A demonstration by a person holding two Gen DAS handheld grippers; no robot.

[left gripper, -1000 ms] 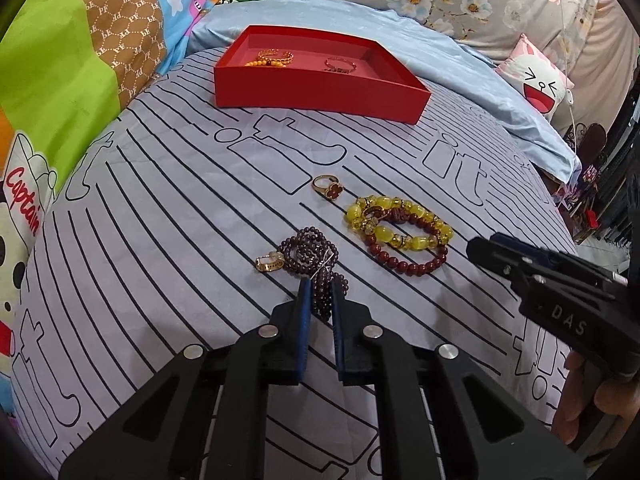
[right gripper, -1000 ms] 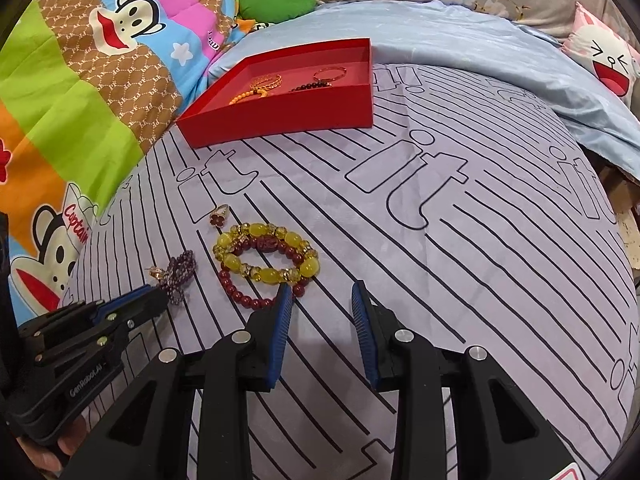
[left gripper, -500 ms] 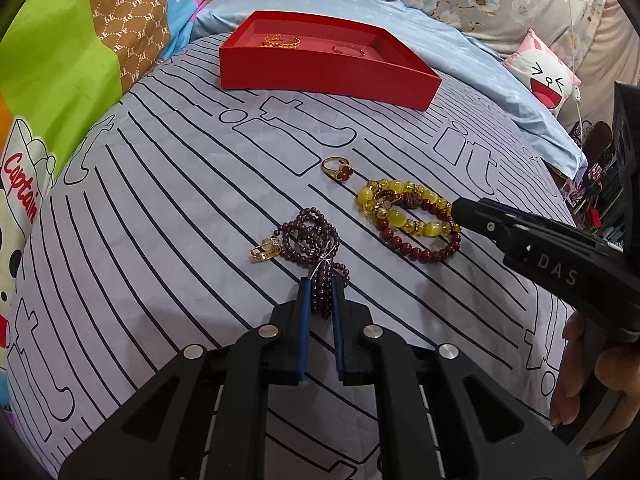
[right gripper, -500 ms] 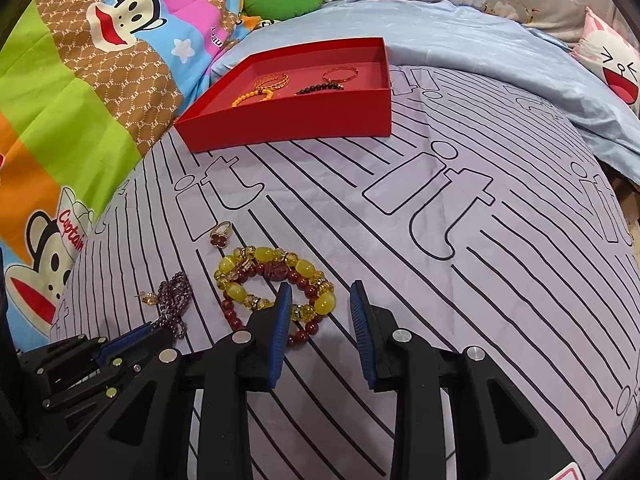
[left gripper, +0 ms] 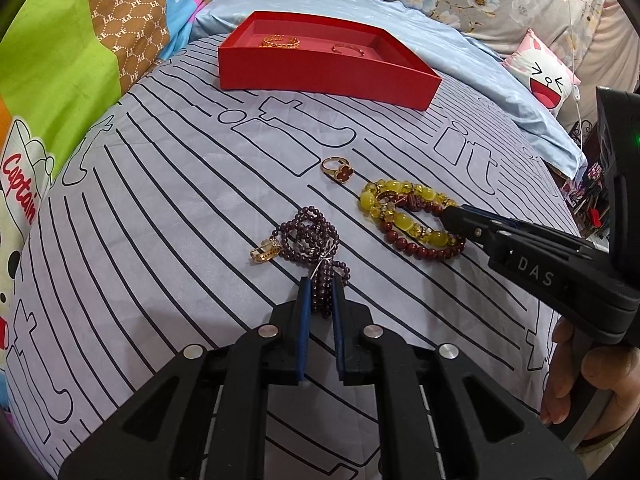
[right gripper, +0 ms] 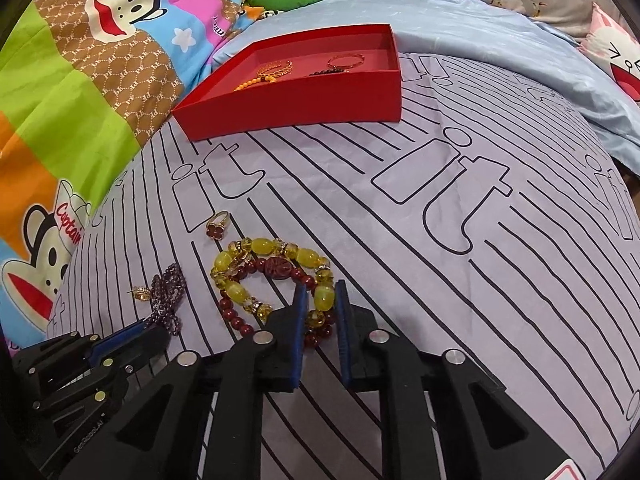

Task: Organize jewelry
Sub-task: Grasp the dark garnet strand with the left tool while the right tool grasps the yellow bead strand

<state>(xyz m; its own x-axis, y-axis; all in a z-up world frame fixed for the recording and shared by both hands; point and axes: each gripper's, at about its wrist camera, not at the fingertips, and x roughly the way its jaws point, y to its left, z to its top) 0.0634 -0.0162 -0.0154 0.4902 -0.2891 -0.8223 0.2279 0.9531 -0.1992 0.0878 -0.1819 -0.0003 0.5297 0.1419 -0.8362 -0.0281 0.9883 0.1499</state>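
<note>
A dark purple bead strand point(left gripper: 310, 238) with a small gold clasp point(left gripper: 265, 251) lies on the striped bedsheet. My left gripper point(left gripper: 320, 286) is shut on its near end. A yellow bead bracelet point(right gripper: 276, 276) lies tangled with a dark red bead bracelet point(right gripper: 240, 314). My right gripper point(right gripper: 320, 294) has closed around their near edge, fingers touching the beads. A gold ring with a red stone point(left gripper: 338, 170) lies just beyond them. The red tray point(left gripper: 320, 68) at the far side holds gold and bead bracelets point(right gripper: 276, 69).
A colourful cartoon quilt point(right gripper: 80, 80) rises along the left. A light blue sheet point(right gripper: 500, 40) and a pink cat pillow point(left gripper: 544, 76) lie behind and to the right of the tray. The bed edge drops off at the far right point(left gripper: 580, 184).
The right gripper moved forward and left onto the yellow and red bracelets and narrowed around them. The left gripper stayed shut on the purple strand and shifted slightly nearer to it.
</note>
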